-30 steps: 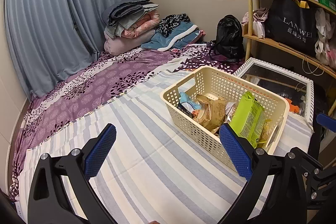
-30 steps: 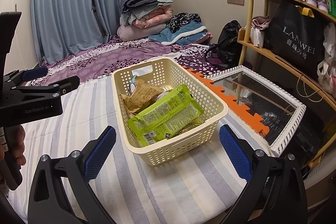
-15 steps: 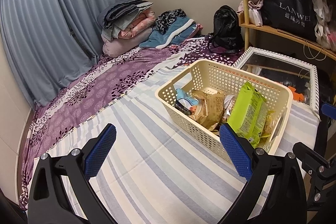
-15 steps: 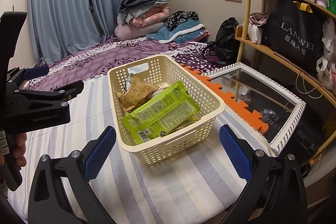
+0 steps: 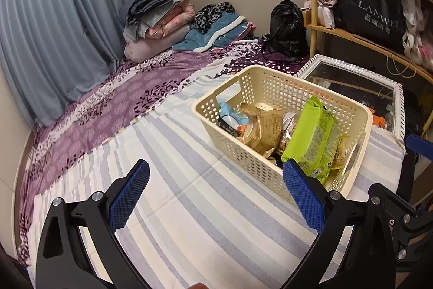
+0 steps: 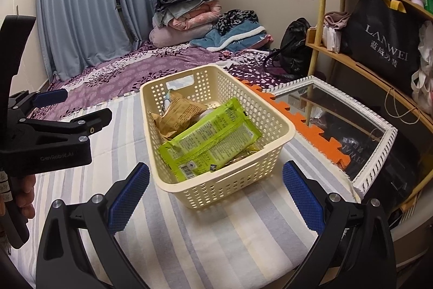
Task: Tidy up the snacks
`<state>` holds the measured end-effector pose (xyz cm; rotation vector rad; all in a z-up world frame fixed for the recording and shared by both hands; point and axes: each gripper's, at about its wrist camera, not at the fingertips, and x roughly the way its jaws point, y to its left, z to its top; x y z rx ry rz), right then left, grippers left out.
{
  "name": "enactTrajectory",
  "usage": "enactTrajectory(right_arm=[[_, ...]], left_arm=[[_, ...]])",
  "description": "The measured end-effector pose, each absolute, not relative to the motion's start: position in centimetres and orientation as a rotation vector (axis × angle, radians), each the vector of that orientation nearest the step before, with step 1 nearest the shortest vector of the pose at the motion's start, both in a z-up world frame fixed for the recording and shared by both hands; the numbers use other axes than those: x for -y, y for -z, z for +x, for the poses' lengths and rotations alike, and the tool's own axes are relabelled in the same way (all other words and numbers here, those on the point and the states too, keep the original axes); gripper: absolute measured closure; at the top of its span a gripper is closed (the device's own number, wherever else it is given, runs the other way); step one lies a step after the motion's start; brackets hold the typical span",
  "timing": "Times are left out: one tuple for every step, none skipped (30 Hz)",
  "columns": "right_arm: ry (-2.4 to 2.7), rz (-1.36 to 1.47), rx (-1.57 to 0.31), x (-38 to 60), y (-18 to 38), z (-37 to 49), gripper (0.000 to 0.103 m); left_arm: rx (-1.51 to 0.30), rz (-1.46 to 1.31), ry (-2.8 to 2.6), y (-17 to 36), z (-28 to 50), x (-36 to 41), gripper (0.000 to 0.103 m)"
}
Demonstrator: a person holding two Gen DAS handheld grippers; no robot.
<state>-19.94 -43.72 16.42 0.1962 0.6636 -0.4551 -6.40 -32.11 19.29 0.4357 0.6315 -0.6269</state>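
Ahead of right hand-held gripper [image 6: 216, 197], basket [image 6: 270, 164]

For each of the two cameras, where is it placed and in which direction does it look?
Left wrist: sits on the left gripper, looks across the striped cloth at the basket from its long side; own open jaws show.
Right wrist: sits on the right gripper, faces the basket's short end; own open jaws and the person's hand holding the left gripper show.
Shared: basket, green packet, mirror.
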Motion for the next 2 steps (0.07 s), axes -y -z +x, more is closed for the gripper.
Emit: enactTrajectory(right_arm=[[0.447,0.194,-0.666,43.41,-16.38,-19.77,0.005],[0.435,0.193,-0.671,43.02,-16.28,-19.52,0.005]], left_arm=[[-0.634,0.430,0.617,-19.22,-6.25,31.65,0.003],[-0.633,0.427,0.605,-19.12,-6.16,31.13,0.003]])
